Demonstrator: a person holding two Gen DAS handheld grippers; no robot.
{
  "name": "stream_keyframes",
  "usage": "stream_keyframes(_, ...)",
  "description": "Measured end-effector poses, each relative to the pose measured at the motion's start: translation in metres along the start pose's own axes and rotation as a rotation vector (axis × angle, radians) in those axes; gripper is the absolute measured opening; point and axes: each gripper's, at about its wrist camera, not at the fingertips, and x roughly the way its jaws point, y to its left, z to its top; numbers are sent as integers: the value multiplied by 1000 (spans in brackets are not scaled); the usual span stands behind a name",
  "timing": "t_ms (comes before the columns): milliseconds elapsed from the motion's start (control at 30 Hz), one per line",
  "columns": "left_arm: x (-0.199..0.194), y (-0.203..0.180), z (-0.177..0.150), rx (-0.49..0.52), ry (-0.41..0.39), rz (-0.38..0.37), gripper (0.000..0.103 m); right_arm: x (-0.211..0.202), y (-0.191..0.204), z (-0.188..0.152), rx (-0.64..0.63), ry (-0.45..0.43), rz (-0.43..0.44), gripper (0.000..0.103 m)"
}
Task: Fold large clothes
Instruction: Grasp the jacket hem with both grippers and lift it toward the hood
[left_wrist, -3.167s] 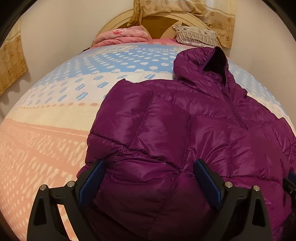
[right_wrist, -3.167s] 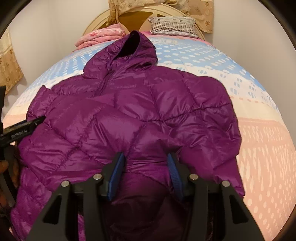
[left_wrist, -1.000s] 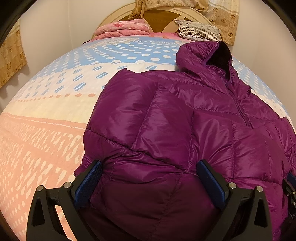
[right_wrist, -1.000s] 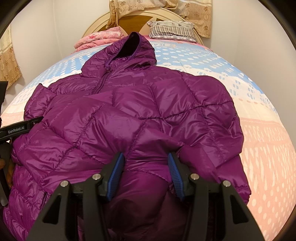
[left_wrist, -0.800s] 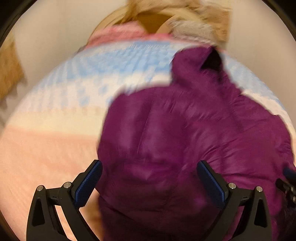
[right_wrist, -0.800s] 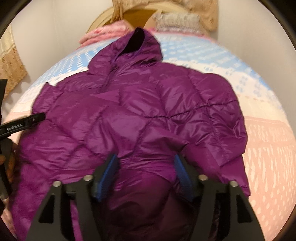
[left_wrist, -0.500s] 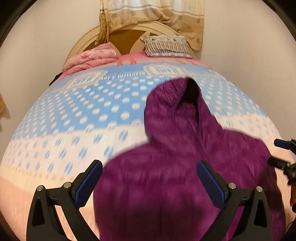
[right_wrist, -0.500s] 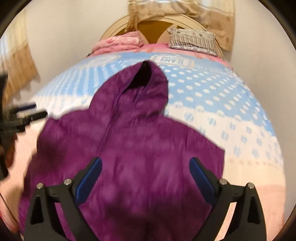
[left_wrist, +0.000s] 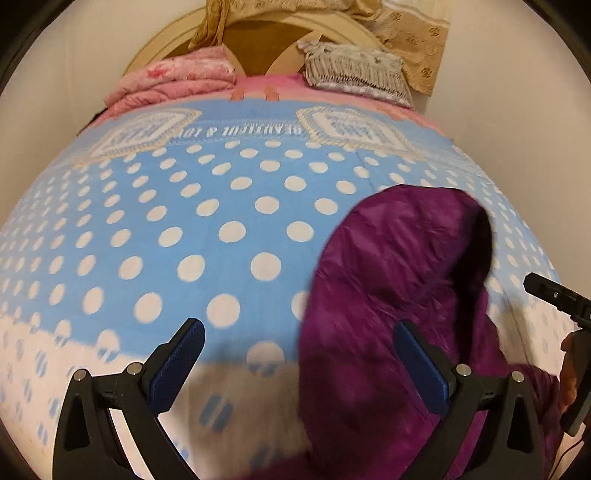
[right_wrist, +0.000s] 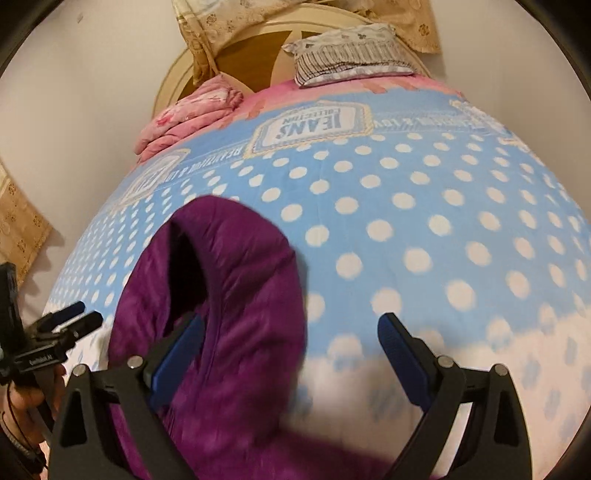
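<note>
A purple puffy hooded jacket (left_wrist: 399, 295) lies on a bed (left_wrist: 184, 221) covered by a blue spread with white dots, its hood pointing toward the headboard (left_wrist: 258, 40), where a folded pink blanket (left_wrist: 177, 77) and a striped pillow (left_wrist: 354, 70) rest. Only the hood and upper body of the jacket show; the rest is below the frame. The left claw (left_wrist: 299, 358) hovers above the jacket's hood end, on the side nearer the pink blanket, jaws wide apart with nothing between the pads. The right claw (right_wrist: 291, 350) hovers on the jacket's other side, nearer the striped pillow, jaws likewise spread wide and empty; one blue pad (right_wrist: 177, 347) overlaps the hood in view, but contact cannot be told. Each view catches the other claw at its edge, held in a person's hand (right_wrist: 33, 391). The step in hand looks like reaching up to the hood. The next move likely calls for lowering both claws onto the hood or shoulders, clamping the fabric, and folding it down over the jacket's body.
</note>
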Motion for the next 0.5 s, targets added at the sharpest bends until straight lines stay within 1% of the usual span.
stream_keyframes(100, 22, 7, 7, -38, 20, -11, 102, 25, -2, 5, 6, 31, 19, 97)
stream_keyframes(167, 32, 10, 7, -63, 26, -45, 102, 37, -2, 7, 16, 47, 32, 97)
stream_keyframes(233, 40, 6, 8, -54, 34, -55, 102, 46, -2, 10, 38, 56, 76, 97)
stream_keyframes(300, 47, 0, 7, -37, 43, -69, 100, 55, 0, 11, 38, 75, 86, 97)
stream_keyframes(333, 49, -3, 7, -26, 38, -77, 88, 59, 2, 10, 30, 89, 85, 93)
stream_keyframes(367, 53, -5, 8, -15, 41, -85, 76, 64, 4, 10, 17, 108, 88, 87)
stream_keyframes(400, 61, -12, 7, 21, 74, -100, 43, 73, 9, 8, -15, 149, 86, 60)
stream_keyframes(433, 67, -15, 5, 40, 103, -103, 15, 76, 13, 6, -50, 173, 57, 25)
stream_keyframes(467, 70, -18, 5, 51, 119, -106, 13, 73, 14, 5, -61, 166, 53, 17)
stream_keyframes(500, 64, -21, 3, 67, 90, -104, 6, 67, 14, 4, -58, 154, 79, 12)
